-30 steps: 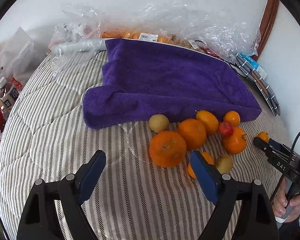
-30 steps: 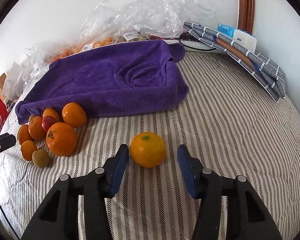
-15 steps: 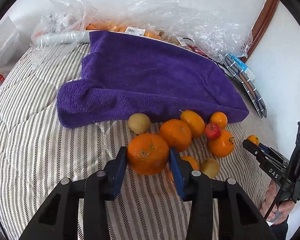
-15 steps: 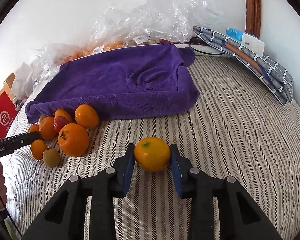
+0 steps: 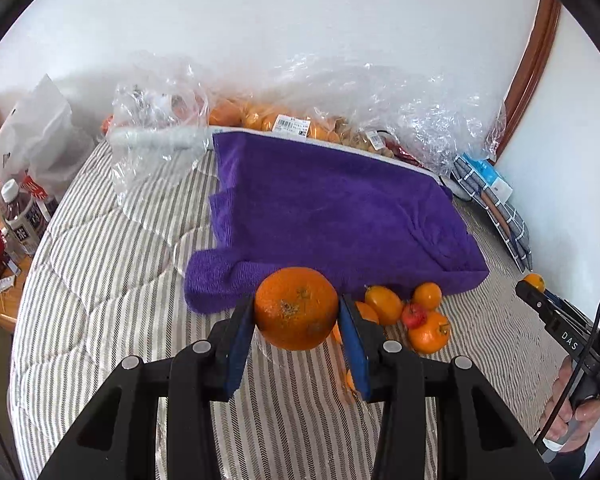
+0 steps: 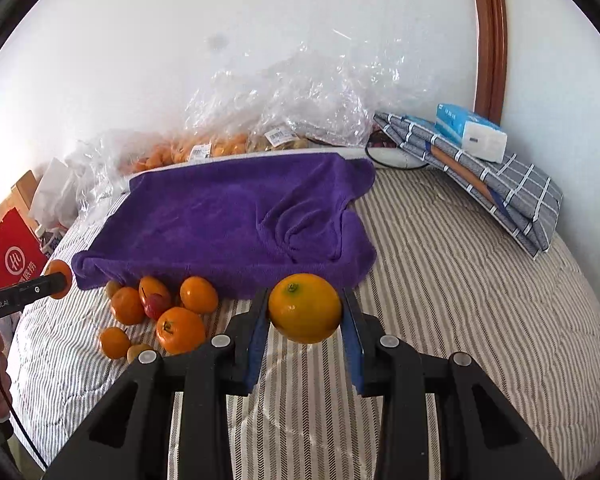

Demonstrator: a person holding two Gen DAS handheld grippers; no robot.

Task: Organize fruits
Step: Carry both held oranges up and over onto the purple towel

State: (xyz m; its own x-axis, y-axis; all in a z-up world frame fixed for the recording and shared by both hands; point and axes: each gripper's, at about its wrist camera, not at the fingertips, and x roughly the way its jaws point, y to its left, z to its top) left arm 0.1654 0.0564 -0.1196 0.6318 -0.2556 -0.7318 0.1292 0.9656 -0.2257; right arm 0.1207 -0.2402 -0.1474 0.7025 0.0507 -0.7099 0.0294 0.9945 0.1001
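Observation:
My left gripper (image 5: 296, 320) is shut on a large orange (image 5: 296, 308) and holds it above the striped bedcover, in front of the purple towel (image 5: 332, 208). My right gripper (image 6: 305, 322) is shut on a yellow-orange citrus (image 6: 305, 308), also lifted. A cluster of several small fruits (image 5: 416, 320) lies at the towel's near edge; it also shows in the right wrist view (image 6: 160, 312). The right gripper appears at the right edge of the left wrist view (image 5: 540, 300), and the left gripper at the left edge of the right wrist view (image 6: 56, 280).
Clear plastic bags of fruit (image 5: 300, 120) lie behind the towel by the wall. Folded checked cloth with a tissue pack (image 6: 472, 136) sits at the back right. Bottles (image 5: 20, 220) and a white bag stand at the left; a red bag (image 6: 16, 256) too.
Both grippers closed on their fruit and lifted them off the bedcover. The left one took the large orange out of the cluster.

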